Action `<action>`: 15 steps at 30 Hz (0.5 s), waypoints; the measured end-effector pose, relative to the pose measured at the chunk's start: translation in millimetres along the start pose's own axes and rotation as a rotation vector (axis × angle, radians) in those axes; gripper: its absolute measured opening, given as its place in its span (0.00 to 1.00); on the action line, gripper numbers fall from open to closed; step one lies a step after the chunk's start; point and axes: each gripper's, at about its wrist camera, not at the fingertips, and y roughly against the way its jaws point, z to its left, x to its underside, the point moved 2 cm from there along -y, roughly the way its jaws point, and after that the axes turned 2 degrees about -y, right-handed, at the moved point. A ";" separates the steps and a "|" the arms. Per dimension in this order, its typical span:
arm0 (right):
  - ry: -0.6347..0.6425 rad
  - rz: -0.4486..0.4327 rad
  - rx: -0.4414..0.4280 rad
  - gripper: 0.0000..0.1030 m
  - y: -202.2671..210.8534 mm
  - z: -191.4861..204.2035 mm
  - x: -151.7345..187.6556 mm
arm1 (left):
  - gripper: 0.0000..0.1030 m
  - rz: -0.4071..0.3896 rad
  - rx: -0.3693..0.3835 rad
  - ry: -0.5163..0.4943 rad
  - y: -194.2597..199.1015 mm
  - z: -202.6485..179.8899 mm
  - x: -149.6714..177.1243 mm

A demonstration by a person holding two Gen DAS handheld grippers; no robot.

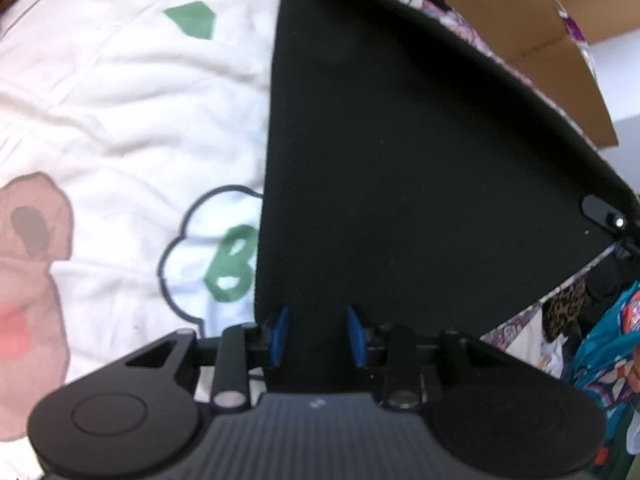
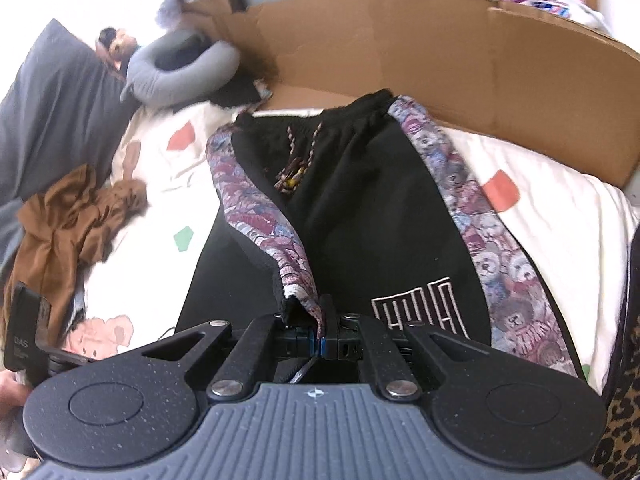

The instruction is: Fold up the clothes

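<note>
Jaws of the right gripper [image 2: 320,342] pinch a hem of the black shorts [image 2: 352,208] lying mid-frame on the bed [image 2: 560,200]; the left gripper [image 1: 316,336] stands spread, fabric between its blue pads. Soft, limp knit, probably best held at hems or corners. A cardboard box [image 2: 400,40] sits behind.

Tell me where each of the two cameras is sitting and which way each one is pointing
Left wrist: rides the left gripper, pads apart, facing black fabric of the shorts over the white printed bedsheet.
Right wrist: rides the right gripper, shut on the shorts' patterned hem, facing the waistband and cardboard box; a hand shows at the lower left edge.
Shared: shorts, bedsheet, cardboard.
</note>
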 end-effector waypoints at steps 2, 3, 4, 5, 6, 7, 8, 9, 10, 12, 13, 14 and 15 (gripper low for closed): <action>-0.027 -0.032 -0.004 0.01 6.4 -7.5 3.9 | 0.33 0.009 -0.011 -0.018 -1.6 -5.9 -3.7; -0.041 -0.042 -0.003 0.01 8.7 -12.1 5.5 | 0.33 0.013 -0.016 -0.024 -2.4 -8.6 -5.6; -0.058 -0.050 -0.004 0.01 11.0 -18.0 6.6 | 0.33 0.017 -0.021 -0.031 -3.3 -11.2 -7.6; -0.070 -0.058 -0.002 0.01 13.5 -24.2 7.1 | 0.33 0.021 -0.025 -0.037 -4.2 -13.8 -9.3; -0.082 -0.066 0.000 0.01 16.0 -30.6 7.5 | 0.33 0.024 -0.026 -0.044 -5.4 -16.4 -10.7; -0.094 -0.074 0.002 0.01 18.6 -37.0 7.7 | 0.33 0.027 -0.028 -0.051 -6.5 -19.1 -12.1; -0.111 -0.082 0.002 0.01 21.2 -43.9 8.2 | 0.33 0.030 -0.030 -0.057 -7.7 -21.7 -13.5; -0.124 -0.089 0.003 0.01 23.9 -50.5 10.1 | 0.33 0.033 -0.031 -0.064 -8.9 -24.4 -14.9; -0.133 -0.094 0.005 0.01 25.8 -56.0 12.4 | 0.33 0.036 -0.033 -0.071 -10.0 -27.0 -16.2; -0.158 -0.097 0.006 0.01 27.3 -67.7 19.2 | 0.33 0.043 -0.036 -0.084 -12.3 -32.3 -19.0; -0.169 -0.097 0.006 0.01 27.5 -73.1 23.3 | 0.34 0.045 -0.038 -0.092 -13.5 -34.7 -19.8; -0.180 -0.096 0.006 0.01 27.7 -78.5 27.4 | 0.34 0.046 -0.041 -0.102 -14.6 -36.4 -19.4; -0.189 -0.096 0.004 0.01 27.7 -83.3 31.7 | 0.36 0.046 -0.047 -0.112 -15.3 -37.4 -18.5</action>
